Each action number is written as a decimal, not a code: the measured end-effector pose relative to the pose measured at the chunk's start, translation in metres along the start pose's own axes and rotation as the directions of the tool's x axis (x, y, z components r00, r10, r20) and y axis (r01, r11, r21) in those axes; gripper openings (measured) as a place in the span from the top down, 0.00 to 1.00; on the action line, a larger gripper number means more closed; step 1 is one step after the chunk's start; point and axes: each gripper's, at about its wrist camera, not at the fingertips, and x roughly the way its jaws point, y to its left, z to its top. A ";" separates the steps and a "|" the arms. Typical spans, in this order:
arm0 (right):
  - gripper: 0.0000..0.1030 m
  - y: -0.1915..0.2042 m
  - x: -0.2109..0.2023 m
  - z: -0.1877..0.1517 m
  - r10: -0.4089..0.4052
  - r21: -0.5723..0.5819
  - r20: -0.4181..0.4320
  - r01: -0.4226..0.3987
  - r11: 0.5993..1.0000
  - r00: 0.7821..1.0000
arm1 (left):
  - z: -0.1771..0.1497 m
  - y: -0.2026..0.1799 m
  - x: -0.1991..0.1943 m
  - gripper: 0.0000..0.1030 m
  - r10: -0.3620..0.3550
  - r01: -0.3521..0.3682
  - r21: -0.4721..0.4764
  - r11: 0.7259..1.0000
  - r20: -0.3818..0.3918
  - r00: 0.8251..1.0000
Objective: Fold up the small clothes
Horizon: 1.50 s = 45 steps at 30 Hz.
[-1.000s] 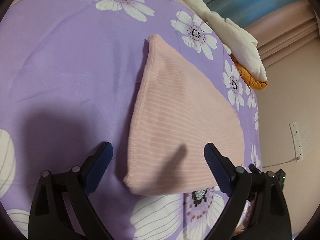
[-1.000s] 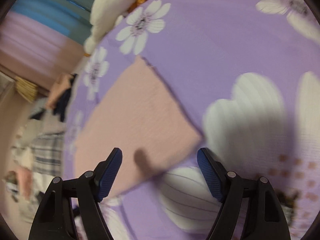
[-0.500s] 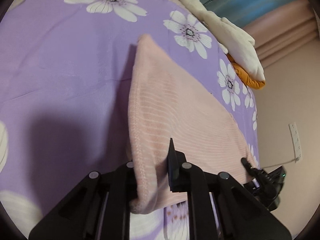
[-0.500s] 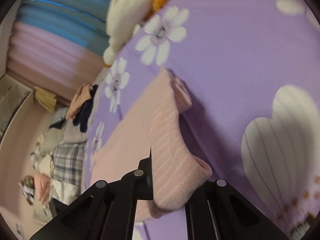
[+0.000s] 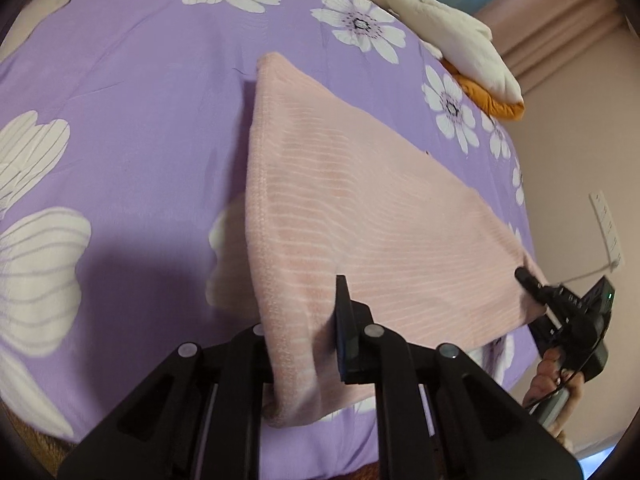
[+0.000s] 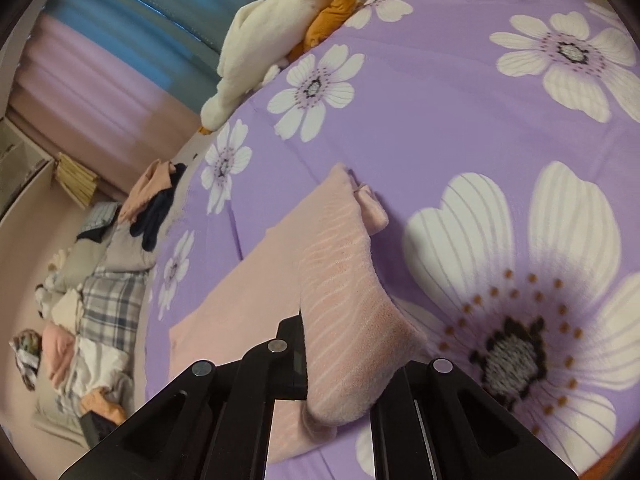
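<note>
Purple cotton fills your left wrist view: a bedspread printed with white daisies, running back to a cream and orange plush toy at its far edge. Behind that hang pink and blue curtains, and a white power strip sits on the beige wall at right. Your left gripper is clamped on the near corner of the pink cloth, its 2 fingers closed with the hem pinched between them; the left finger is mostly hidden behind the fabric. The cloth is a soft ribbed knit with pale stripes and a stitched edge, lifted off the bed at this end. At the far right you can see your right gripper gripping the opposite corner, its tip buried in the cloth.

Now your right wrist view: same bedspread, with 1 huge daisy beside you. The right gripper is closed tight on a folded bunch of the cloth, which drapes over and hides the right finger. The rest of the cloth lies flat on the bed to the left. The plush toy lies at the bed's top edge by the curtains. Beside the bed, a jumbled pile of clothes, plaid, grey, peach, is blurred and hard to sort.
</note>
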 end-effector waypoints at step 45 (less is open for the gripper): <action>0.93 0.153 0.020 -0.077 0.063 -0.575 -0.071 -0.092 0.813 0.995 | -0.017 0.019 -0.016 0.69 0.093 -0.092 0.029 0.995 -0.030 0.995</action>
